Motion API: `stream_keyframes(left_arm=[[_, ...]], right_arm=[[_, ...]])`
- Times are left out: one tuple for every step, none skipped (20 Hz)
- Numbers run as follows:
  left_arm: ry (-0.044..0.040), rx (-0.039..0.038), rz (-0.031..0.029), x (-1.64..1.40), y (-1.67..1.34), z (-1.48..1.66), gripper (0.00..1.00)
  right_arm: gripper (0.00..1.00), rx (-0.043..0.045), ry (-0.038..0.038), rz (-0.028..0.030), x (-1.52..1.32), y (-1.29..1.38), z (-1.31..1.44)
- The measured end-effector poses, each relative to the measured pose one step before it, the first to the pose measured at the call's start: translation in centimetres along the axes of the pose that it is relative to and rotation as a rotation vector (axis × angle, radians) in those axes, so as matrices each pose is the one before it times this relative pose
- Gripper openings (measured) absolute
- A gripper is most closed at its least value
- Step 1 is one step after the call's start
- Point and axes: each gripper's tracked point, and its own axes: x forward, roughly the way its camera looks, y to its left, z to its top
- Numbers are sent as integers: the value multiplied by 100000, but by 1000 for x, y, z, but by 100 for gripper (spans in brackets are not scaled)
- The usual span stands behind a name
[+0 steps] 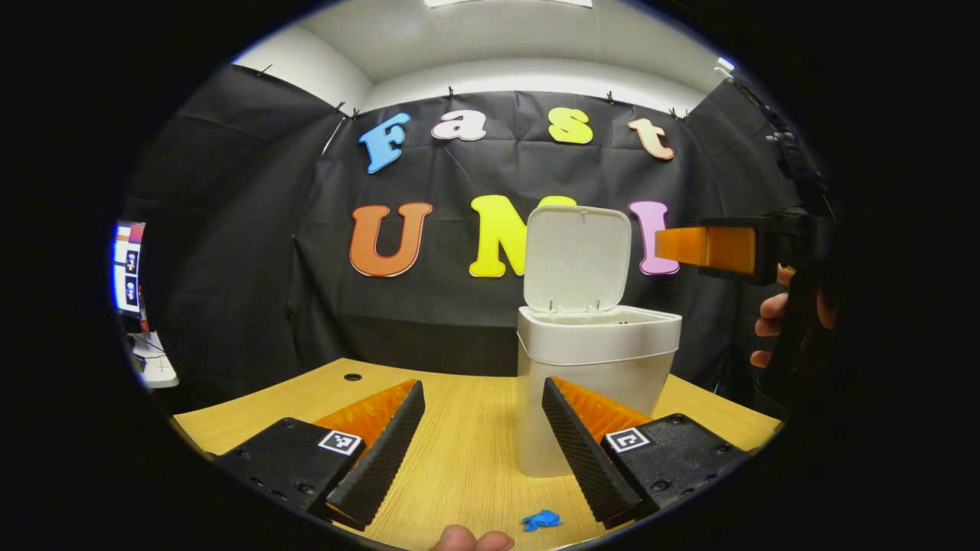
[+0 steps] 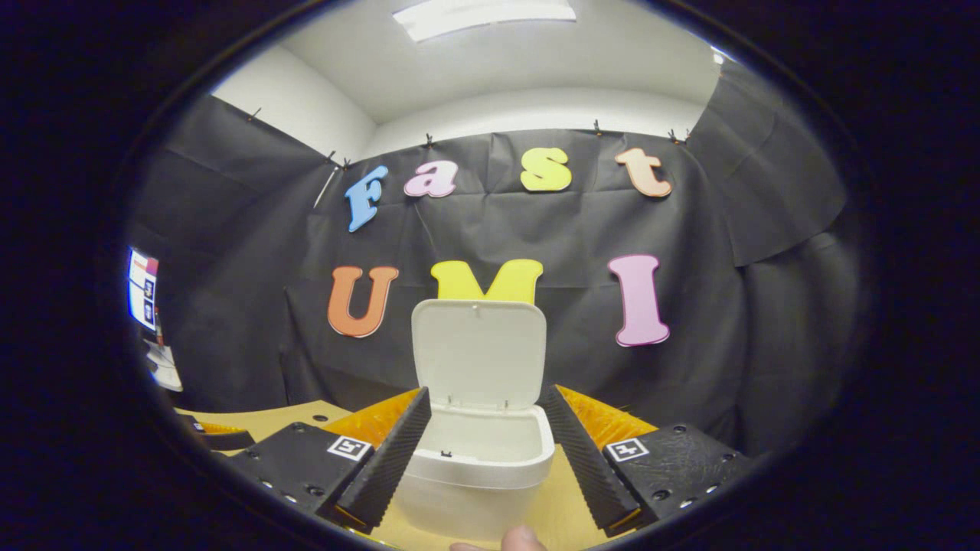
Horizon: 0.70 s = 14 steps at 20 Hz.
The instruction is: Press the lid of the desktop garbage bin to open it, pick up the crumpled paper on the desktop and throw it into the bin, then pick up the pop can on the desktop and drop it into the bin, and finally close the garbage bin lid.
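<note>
The white desktop bin (image 1: pixel 597 367) stands on the wooden table (image 1: pixel 459 459) with its lid (image 1: pixel 576 259) swung upright. My left gripper (image 1: pixel 482 386) is open and low over the table, just left of the bin and in front of it, holding nothing. A small blue crumpled piece (image 1: pixel 542 520) lies on the table near its right finger. To the right, above rim height, a hand (image 1: pixel 766 321) holds the right gripper (image 1: pixel 704 249). In the right gripper view the right gripper (image 2: pixel 484 392) is open and empty, facing the open bin (image 2: pixel 478 467) and lid (image 2: pixel 479 352). The bin's bottom is hidden.
A round cable hole (image 1: pixel 352 376) sits in the table's far left corner. A lit screen (image 1: pixel 128 264) and a white object (image 1: pixel 153 363) stand beyond the left edge. The left gripper's tip (image 2: pixel 222 438) pokes in at the lower left of the right gripper view.
</note>
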Motion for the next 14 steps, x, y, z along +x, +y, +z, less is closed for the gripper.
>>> stream_keyframes(left_arm=[[-148, 85, -751, 34, -280, 87, 99], [-97, 112, -546, 70, -286, 27, 99], [-40, 246, -448, -41, -211, -33, 99], [320, 324, -284, -41, -222, -91, 99], [19, 268, -85, -88, -40, -33, 99], [102, 235, -75, 41, -218, -75, 99], [404, 89, 245, 45, -56, -132, 99], [272, 100, -116, 104, -178, -157, 99], [203, 159, -324, 132, -241, -176, 99], [475, -139, -388, 117, -202, -140, 99], [627, -431, -715, 37, -323, -387, 99], [821, -911, -779, 68, -252, -342, 99], [1210, -942, -1088, 90, -376, -725, 99], [1709, -413, -1340, -32, -434, -930, 99]], right_arm=[[95, -288, -742, -625, -346, -536, -16], [97, -352, -286, -895, -348, -470, -16], [97, -88, -166, -756, -337, -483, -112], [97, 316, -224, -49, -385, -368, -74], [95, -72, -204, 494, -382, -275, -173], [95, 181, -39, 316, -381, -437, -276], [95, 844, 839, -185, -378, -711, -559], [97, 1129, 1607, -391, -269, -640, -709], [95, 1006, 1602, -182, -294, -532, -665], [95, 589, 801, -94, -396, -501, -427], [97, -194, 260, -790, -425, -617, -423], [97, -840, 177, -560, -542, -510, -501], [97, -1222, 309, -225, -597, -378, -658], [95, -826, 104, -603, -738, -516, -548]])
